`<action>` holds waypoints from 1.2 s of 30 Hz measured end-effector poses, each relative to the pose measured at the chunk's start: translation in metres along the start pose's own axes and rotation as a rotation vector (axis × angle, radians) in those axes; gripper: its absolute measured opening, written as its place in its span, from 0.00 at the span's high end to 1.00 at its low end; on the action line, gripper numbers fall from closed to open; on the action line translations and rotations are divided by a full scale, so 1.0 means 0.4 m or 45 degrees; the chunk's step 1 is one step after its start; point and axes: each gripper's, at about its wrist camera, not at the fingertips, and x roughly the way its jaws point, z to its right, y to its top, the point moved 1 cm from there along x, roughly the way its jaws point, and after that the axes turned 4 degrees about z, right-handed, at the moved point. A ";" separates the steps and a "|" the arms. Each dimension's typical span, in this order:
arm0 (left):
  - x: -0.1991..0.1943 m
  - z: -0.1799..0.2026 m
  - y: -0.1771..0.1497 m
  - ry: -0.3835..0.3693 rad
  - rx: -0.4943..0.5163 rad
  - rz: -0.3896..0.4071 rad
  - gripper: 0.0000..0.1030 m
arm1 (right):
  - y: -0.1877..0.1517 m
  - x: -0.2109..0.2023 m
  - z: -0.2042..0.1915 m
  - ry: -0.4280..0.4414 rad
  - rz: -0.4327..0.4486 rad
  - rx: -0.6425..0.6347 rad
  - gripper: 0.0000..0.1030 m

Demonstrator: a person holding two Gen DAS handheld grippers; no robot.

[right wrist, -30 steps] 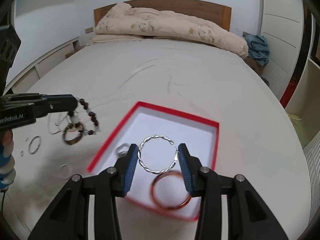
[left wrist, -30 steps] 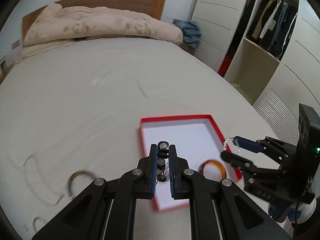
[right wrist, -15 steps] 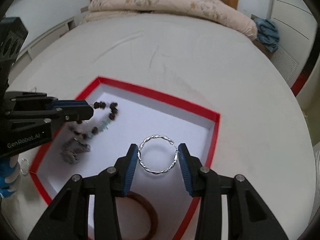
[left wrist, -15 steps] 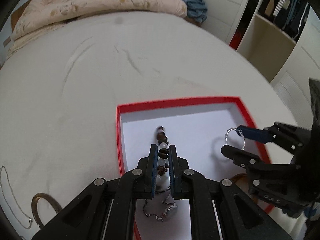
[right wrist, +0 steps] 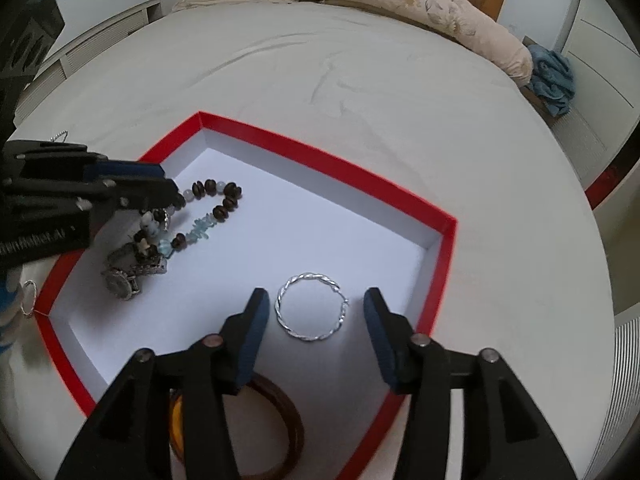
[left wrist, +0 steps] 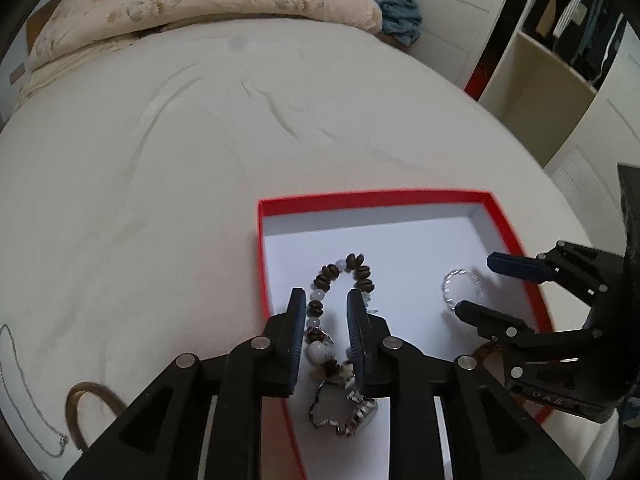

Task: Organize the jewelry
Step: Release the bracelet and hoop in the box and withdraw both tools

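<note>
Bed point(left wrist: 200, 160) fills most of both frames, its pale sheet creased; a folded floral quilt point(left wrist: 192, 4) lies along the top edge, and a wardrobe point(left wrist: 560, 40) stands at upper right of the left wrist view.

Red-rimmed box point(right wrist: 320, 152), white inside, sits on the sheet in the lower centre of each view. Its floor shows bare white toward the far corners; the near part holds the jewelry.

Right gripper point(right wrist: 316, 320): fingers spread wide apart, holding nothing. They straddle a twisted silver hoop point(right wrist: 311, 306) lying flat on the box floor, with clear gaps on both sides. Right finger sits close to the red rim at lower right.

Left gripper point(left wrist: 325, 328): fingers partly open, clamped on nothing. The beaded bracelet point(left wrist: 344, 276) lies on the box floor, one side of its loop running between the fingers; whether the pads touch the beads cannot be told. Left finger sits over the box's left rim.

Brown bangle point(right wrist: 280, 432) lies in the box at bottom centre of the right wrist view, partly under the right gripper. A small silver clump of jewelry point(right wrist: 128, 270) lies by the bracelet's near end.

Outside the box, lower left of the left wrist view: a bronze bangle point(left wrist: 90, 396) and a thin chain point(left wrist: 24, 384) on the sheet.
</note>
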 end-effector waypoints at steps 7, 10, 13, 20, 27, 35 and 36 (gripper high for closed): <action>-0.212 -0.051 0.008 0.020 -0.001 0.115 0.76 | 0.002 -0.131 -0.015 -0.018 0.058 0.037 0.53; -0.338 -0.112 -0.006 0.100 0.014 0.171 0.76 | -0.008 -0.222 -0.042 -0.008 0.108 0.062 0.53; -0.470 -0.189 -0.044 0.192 0.003 0.186 0.76 | -0.011 -0.312 -0.073 0.012 0.167 0.094 0.53; -0.788 -0.367 -0.229 0.431 -0.070 0.246 0.76 | -0.045 -0.507 -0.212 0.075 0.299 0.106 0.54; -1.032 -0.480 -0.455 0.588 -0.179 0.295 0.75 | -0.093 -0.645 -0.364 0.150 0.378 0.085 0.54; -1.112 -0.504 -0.626 0.613 -0.275 0.310 0.64 | -0.138 -0.724 -0.504 0.206 0.412 0.059 0.54; -1.103 -0.502 -0.639 0.602 -0.288 0.307 0.64 | -0.143 -0.724 -0.518 0.213 0.413 0.064 0.54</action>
